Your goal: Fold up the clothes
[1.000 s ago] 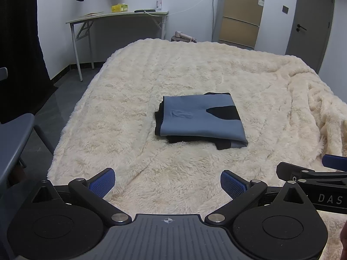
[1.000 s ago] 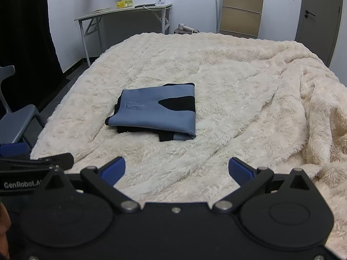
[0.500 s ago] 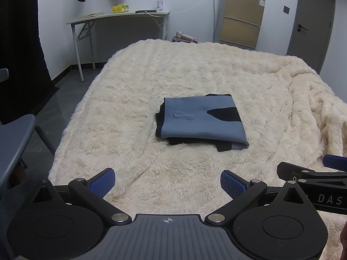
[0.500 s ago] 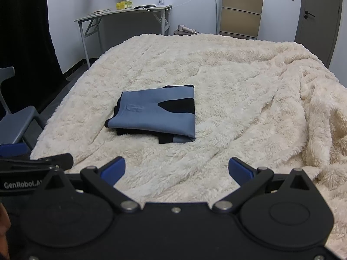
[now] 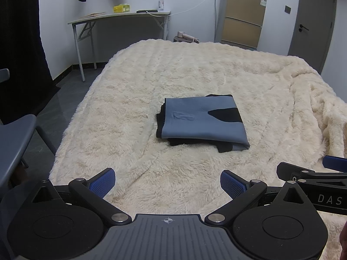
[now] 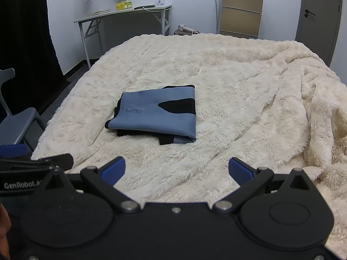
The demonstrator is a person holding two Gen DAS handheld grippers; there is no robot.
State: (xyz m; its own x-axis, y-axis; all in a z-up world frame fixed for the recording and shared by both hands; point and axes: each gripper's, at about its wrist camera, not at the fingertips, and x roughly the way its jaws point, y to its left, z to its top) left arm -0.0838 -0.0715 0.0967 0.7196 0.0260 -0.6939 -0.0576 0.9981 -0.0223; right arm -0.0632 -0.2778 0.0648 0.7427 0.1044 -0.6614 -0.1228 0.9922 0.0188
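Blue-and-black folded garment [image 5: 202,122] lies mid-bed on the cream fleece blanket [image 5: 195,69], apart from both tools. Left gripper [image 5: 167,183] and right gripper [image 6: 176,171]: jaws wide, empty, near edge. Fold looks finished; only stray black corner might need tucking gently.

Even, diffuse indoor lighting; moderate brightness. Shadows soft, faint beneath the folded garment [image 5: 201,121]. No glare. Focus sharp throughout. Fisheye distortion bends the door [image 6: 318,15] and walls near the frame edges; corners vignetted black.
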